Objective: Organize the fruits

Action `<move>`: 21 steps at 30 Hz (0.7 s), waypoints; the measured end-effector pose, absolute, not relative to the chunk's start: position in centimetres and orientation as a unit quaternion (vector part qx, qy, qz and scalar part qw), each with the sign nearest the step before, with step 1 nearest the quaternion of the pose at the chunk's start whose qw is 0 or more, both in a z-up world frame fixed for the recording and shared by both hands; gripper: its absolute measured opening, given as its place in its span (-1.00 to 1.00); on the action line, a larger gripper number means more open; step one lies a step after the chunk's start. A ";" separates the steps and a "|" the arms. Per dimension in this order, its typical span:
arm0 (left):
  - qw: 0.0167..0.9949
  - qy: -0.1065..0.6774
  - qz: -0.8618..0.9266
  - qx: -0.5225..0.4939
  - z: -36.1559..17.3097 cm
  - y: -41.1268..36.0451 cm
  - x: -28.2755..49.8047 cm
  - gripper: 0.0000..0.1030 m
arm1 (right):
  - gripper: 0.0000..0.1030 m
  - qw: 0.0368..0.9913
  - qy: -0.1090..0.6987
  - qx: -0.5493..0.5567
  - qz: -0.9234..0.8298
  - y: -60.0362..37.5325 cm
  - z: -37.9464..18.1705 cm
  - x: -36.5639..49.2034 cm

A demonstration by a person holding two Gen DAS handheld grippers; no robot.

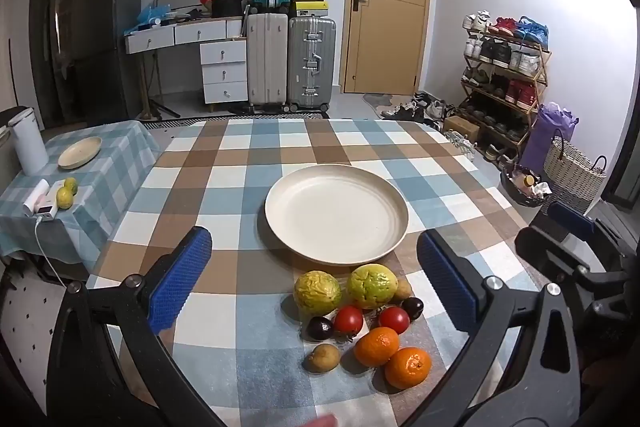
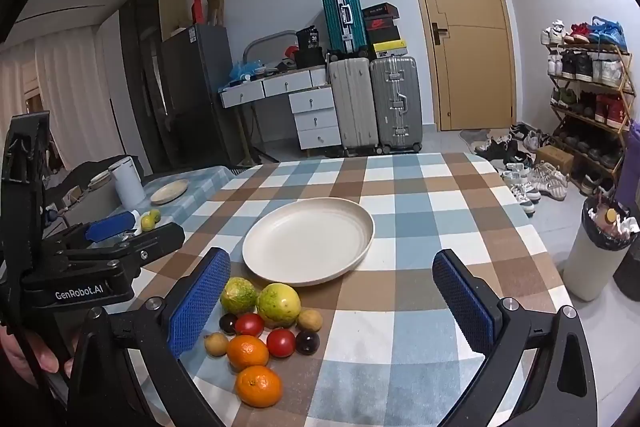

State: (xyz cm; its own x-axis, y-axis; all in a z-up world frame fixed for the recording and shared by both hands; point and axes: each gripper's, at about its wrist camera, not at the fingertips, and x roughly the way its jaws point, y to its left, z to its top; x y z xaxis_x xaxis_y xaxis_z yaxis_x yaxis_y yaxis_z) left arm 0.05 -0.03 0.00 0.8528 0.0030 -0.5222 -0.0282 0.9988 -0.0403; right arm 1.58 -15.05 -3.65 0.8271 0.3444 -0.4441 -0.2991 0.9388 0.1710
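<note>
A cream plate [image 1: 336, 213] [image 2: 308, 245] lies empty in the middle of the checked table. Just in front of it lies a cluster of fruit: two yellow-green fruits [image 1: 317, 291] [image 2: 278, 304], two red tomatoes [image 1: 348, 319] [image 2: 281, 342], two dark plums [image 1: 320, 327], two oranges [image 1: 377, 345] [image 2: 248, 351] and two small brown fruits [image 1: 323, 357]. My left gripper [image 1: 314, 239] hangs open above the cluster, nothing between its blue pads. My right gripper [image 2: 331, 257] is open too, with the fruit by its left finger. Each gripper shows at the other view's edge.
A lower side table [image 1: 116, 151] at the left holds a small plate [image 1: 79, 152], two limes [image 1: 66, 195], a white kettle [image 1: 28, 143] and a charger. A lined bin [image 2: 600, 247] stands off the table's right edge. Suitcases, a desk and a shoe rack stand beyond.
</note>
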 end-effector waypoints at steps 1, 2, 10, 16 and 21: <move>0.963 0.269 0.005 -0.027 0.0 0.0 0.0 0.99 | 1.00 0.954 0.241 0.049 0.170 -15.0 -3.7 1.6; 0.963 0.270 0.007 -0.025 0.0 0.0 0.0 0.99 | 1.00 0.954 0.242 0.051 0.171 -15.0 -3.8 1.6; 0.963 0.267 0.004 -0.031 0.4 0.1 0.1 0.99 | 1.00 0.955 0.232 0.053 0.175 -15.2 -3.2 1.3; 0.964 0.266 0.007 -0.023 0.3 0.9 0.3 0.99 | 1.00 0.955 0.230 0.050 0.179 -14.8 -3.3 1.5; 0.963 0.269 0.005 -0.032 -0.5 0.6 0.3 0.99 | 1.00 0.955 0.230 0.044 0.182 -14.5 -3.5 1.5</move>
